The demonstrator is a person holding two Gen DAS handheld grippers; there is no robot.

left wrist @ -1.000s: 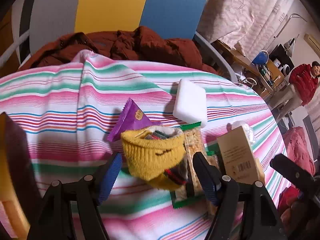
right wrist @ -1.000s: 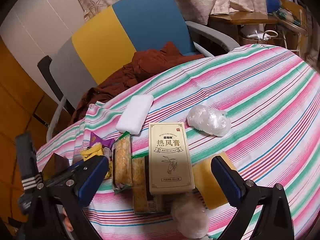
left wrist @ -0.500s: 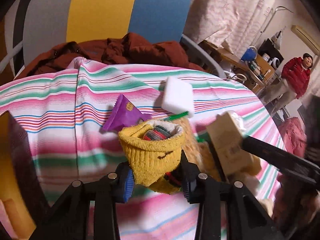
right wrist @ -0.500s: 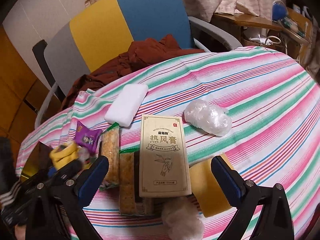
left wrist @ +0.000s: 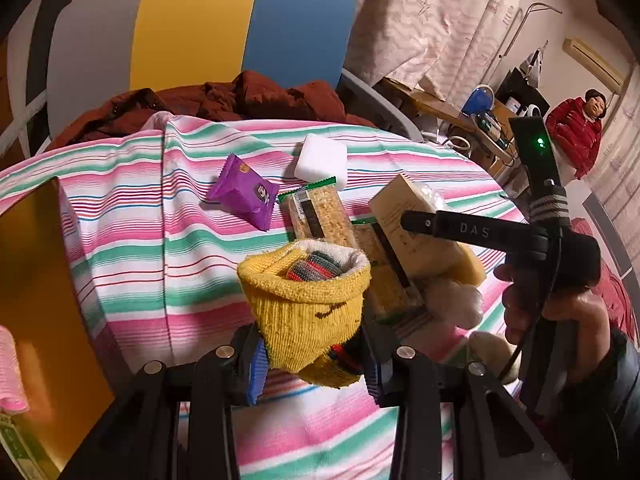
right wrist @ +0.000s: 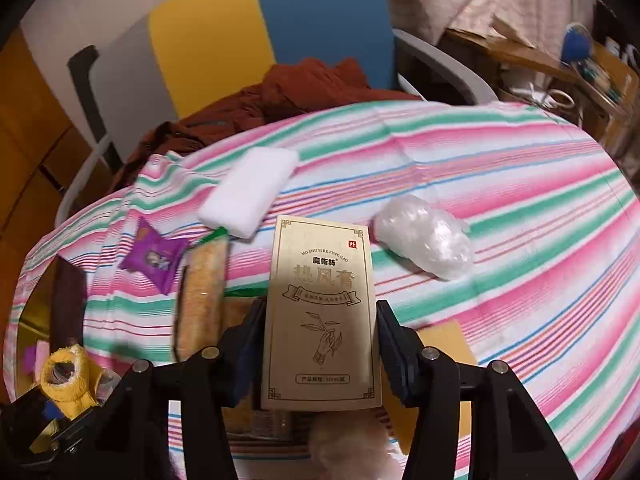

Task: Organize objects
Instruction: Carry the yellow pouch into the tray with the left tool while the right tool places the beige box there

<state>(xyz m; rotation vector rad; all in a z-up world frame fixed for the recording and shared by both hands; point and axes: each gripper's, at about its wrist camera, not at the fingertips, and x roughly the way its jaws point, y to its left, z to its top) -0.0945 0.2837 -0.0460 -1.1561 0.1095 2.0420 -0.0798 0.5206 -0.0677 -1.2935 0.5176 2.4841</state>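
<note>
In the left wrist view my left gripper (left wrist: pixel 312 364) is shut on a rolled yellow sock (left wrist: pixel 308 308) with a striped sock tucked inside, held above the striped tablecloth (left wrist: pixel 160 240). My right gripper (right wrist: pixel 320 344) is shut on a gold-beige carton (right wrist: pixel 320 312), its fingers pressed to both long sides. The left view shows that carton (left wrist: pixel 412 224) tilted up off the table. The sock (right wrist: pixel 66 376) appears at the lower left of the right view. A purple snack packet (left wrist: pixel 244 194), a white foam block (left wrist: pixel 320 158) and cracker bars (left wrist: pixel 320 216) lie on the cloth.
A crumpled clear plastic ball (right wrist: pixel 424 232) lies right of the carton, with a yellow sponge (right wrist: pixel 444 344) and a white fluffy thing (right wrist: pixel 348 448) near it. An orange box (left wrist: pixel 32 300) stands at left. A chair with brown clothing (left wrist: pixel 248 96) is behind; a person in red (left wrist: pixel 576 128) stands far right.
My left gripper closed on the yellow sock and lifted it off the snack packet and bars. My right gripper moved forward and closed on the carton, tilting it up.
</note>
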